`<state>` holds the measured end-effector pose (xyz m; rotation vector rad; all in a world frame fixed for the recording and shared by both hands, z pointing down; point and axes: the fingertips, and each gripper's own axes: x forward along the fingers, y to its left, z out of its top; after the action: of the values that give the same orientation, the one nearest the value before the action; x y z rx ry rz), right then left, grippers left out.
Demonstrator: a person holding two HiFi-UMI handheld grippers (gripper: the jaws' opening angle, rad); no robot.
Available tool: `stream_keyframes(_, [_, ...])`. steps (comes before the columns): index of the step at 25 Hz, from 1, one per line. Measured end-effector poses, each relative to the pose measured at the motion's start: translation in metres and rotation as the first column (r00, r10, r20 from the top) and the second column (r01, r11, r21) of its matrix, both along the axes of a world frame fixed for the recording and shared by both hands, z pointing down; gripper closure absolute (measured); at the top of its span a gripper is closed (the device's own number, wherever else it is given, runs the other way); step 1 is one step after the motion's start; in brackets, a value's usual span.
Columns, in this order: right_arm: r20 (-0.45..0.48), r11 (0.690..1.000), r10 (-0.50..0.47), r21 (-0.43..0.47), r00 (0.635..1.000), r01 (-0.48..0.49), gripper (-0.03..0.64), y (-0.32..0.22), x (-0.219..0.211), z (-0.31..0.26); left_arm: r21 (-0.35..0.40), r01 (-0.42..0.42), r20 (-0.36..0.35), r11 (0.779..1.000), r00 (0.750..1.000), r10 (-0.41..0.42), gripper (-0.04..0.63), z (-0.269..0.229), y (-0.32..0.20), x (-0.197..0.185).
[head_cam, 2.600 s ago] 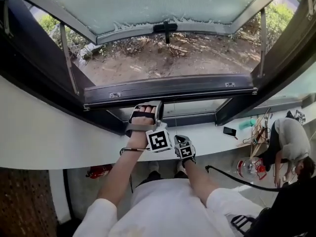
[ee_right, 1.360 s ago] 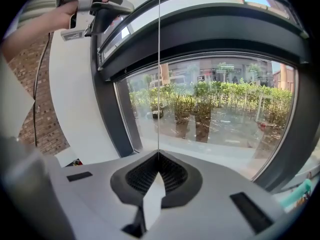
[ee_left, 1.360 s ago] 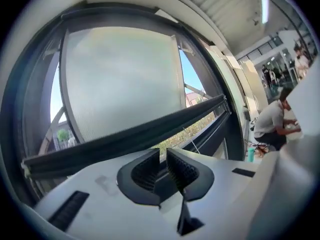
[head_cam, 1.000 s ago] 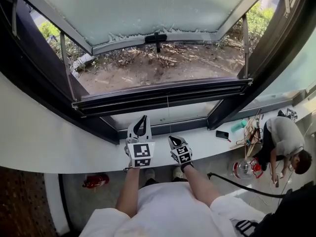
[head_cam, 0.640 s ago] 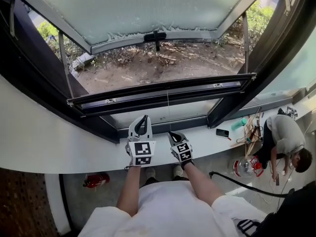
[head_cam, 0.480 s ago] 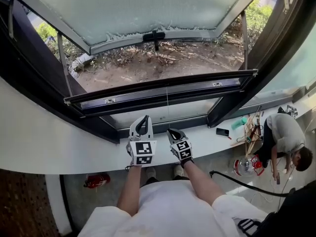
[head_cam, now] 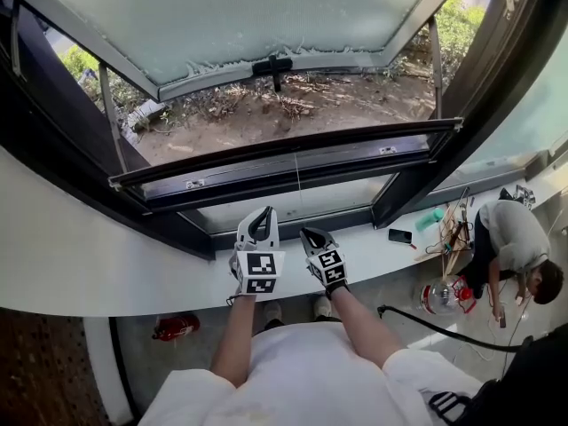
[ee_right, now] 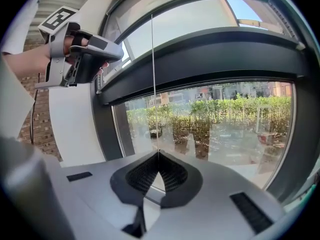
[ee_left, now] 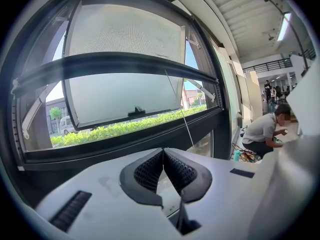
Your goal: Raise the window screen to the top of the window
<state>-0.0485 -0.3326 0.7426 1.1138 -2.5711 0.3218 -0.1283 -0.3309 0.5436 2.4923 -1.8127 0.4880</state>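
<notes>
My right claw [ee_right: 159, 154] is pinched shut on the pull cord [ee_right: 154, 84]; my left claw [ee_left: 163, 152] is closed and empty. The screen bar [head_cam: 284, 153] at twelve o'clock is partway up. Next, I guide the cord upward, steadily.

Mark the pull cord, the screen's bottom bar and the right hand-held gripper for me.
pull cord [ee_right: 155, 84]: right gripper view, midway along the thin line.
screen's bottom bar [head_cam: 266, 162]: head view, middle of the dark rail.
right hand-held gripper [ee_right: 159, 153]: right gripper view, between its closed tips, where the cord ends.
</notes>
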Motion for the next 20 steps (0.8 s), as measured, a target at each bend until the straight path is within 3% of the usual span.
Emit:
stream_keyframes(7, [0.037,1.0,0.01,0.023,0.999,-0.011,0.615,-0.01,-0.002,-0.017,0.018,-0.003,-0.01,1.0,1.0,0.003,0.588,-0.005,-0.004,0.002])
stream_keyframes(15, [0.074,0.992,-0.009,0.128,0.997,-0.001,0.615,-0.026,-0.012,-0.059,0.035,0.018,-0.076,0.999,0.997,-0.015,0.589,-0.008,-0.008,-0.003])
stream_keyframes(20, [0.082,0.992,-0.006,0.127,0.997,-0.005,0.615,-0.027,-0.01,-0.062,0.045,0.024,-0.106,0.999,0.994,-0.019,0.589,-0.009,-0.01,-0.005])
